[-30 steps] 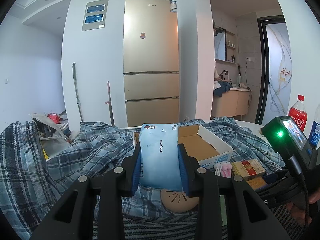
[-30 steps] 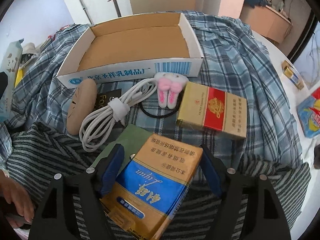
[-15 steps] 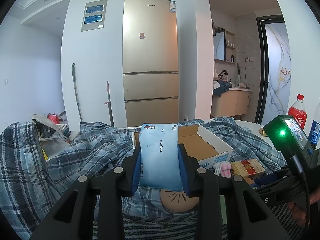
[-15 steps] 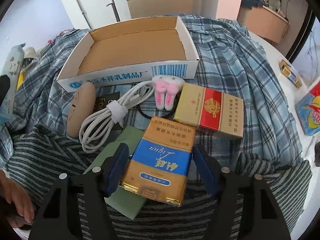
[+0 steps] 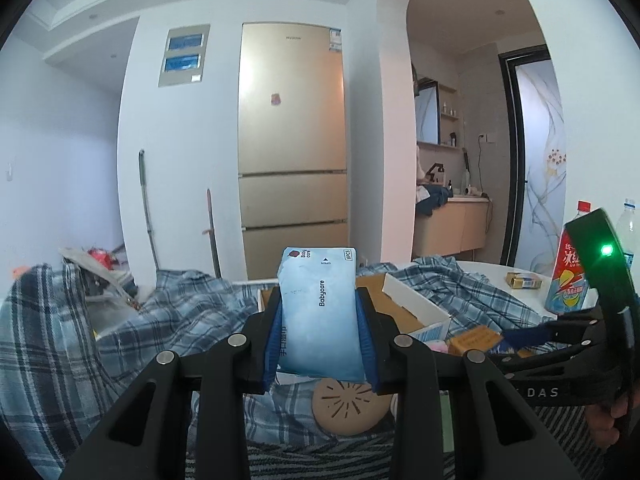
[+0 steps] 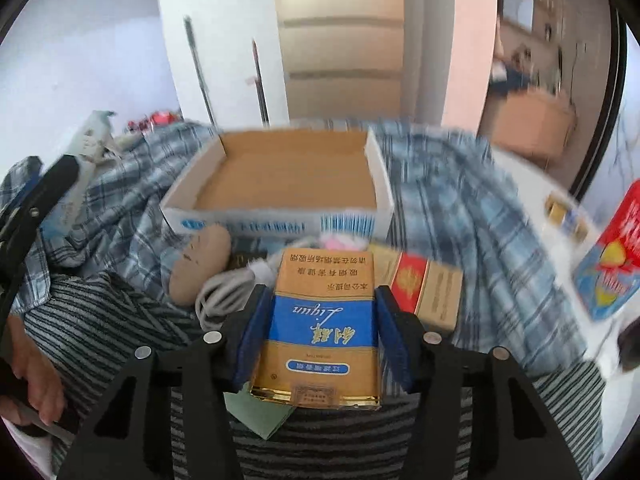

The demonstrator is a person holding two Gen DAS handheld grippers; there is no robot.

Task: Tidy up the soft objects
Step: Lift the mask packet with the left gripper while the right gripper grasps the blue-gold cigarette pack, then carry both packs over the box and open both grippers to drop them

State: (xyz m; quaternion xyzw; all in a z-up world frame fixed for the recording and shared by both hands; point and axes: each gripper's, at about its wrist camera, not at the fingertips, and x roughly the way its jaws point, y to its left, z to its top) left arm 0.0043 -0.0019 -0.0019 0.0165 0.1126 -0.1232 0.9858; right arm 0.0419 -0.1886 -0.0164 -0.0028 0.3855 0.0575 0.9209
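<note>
My left gripper is shut on a pale blue Babycare wipes pack and holds it upright in front of an open cardboard box. My right gripper is shut on a gold-and-blue cigarette carton, lifted and aligned lengthwise toward the empty box. The left gripper with its pack shows at the left edge of the right wrist view. The right gripper shows at the right of the left wrist view.
Before the box lie a tan round disc, a coiled white cable, a pink plush piece and a red-and-gold carton. Plaid cloth covers the table. A drink bottle stands right.
My right gripper closed on the gold-and-blue carton, straightened it and lifted it toward the box; the view tilted up. My left gripper holds the wipes pack still.
</note>
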